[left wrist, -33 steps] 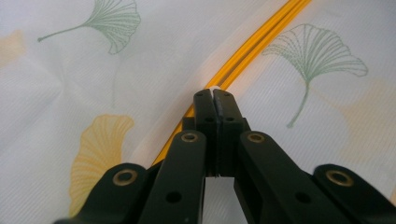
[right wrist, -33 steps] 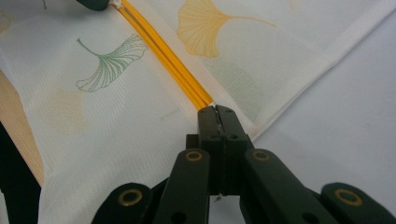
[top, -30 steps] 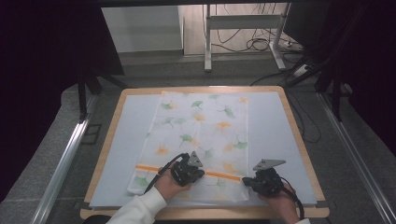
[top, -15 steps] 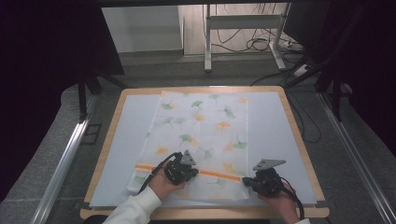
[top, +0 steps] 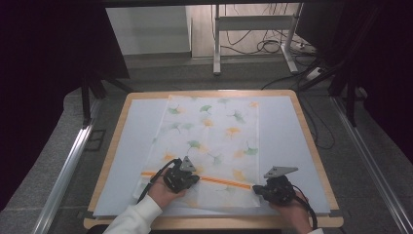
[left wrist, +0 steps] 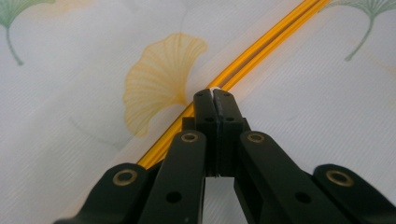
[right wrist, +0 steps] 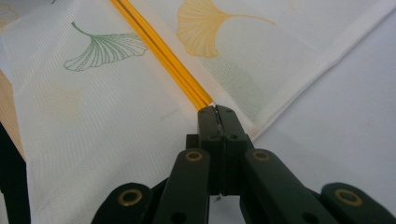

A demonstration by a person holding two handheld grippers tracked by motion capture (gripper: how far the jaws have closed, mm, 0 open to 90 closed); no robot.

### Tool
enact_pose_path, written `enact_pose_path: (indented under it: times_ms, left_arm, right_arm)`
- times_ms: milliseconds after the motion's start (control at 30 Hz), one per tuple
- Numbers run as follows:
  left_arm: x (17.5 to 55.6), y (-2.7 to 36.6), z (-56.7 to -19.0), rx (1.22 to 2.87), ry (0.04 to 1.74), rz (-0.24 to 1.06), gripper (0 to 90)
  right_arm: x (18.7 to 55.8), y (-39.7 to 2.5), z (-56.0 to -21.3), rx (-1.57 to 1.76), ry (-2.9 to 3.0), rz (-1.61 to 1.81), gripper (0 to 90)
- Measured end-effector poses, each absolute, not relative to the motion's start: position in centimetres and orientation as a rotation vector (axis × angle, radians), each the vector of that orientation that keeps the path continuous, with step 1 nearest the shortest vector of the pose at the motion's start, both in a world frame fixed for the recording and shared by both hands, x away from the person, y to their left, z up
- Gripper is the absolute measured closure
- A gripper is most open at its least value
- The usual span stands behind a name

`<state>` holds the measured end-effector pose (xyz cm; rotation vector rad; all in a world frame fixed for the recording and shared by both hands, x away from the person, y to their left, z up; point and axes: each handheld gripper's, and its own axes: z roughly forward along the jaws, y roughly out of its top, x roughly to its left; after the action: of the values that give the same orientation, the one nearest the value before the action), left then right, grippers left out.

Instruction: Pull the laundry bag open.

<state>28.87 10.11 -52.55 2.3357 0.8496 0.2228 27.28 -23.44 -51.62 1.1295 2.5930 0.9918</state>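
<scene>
On the table [top: 122, 161], running from its far edge to its near edge, lies one white cloth [top: 214, 141] printed with green and yellow ginkgo leaves, crossed near the near edge by one orange stripe [top: 221, 182]. Two grippers work it. The left gripper [top: 187, 179], toward the near-left corner, has its jaws closed tight on a small pinch of cloth at the stripe. The right gripper [top: 258, 189], toward the near-right corner, is clamped on the cloth's hemmed edge where the stripe ends.
</scene>
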Motion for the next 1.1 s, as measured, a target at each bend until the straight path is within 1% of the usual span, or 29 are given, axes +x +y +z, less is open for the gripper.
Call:
enact_pose_path:
  times_ms: [733,1100]
  left_arm:
    - [28.9,12.1,-52.6,2.324,0.897,0.232,90.0]
    - [28.9,14.2,-52.7,2.314,0.948,0.246,90.0]
  right_arm:
    - [27.3,-23.4,-51.6,1.129,2.593,0.991,89.3]
    - [27.3,-23.4,-51.6,1.132,2.594,0.992,89.3]
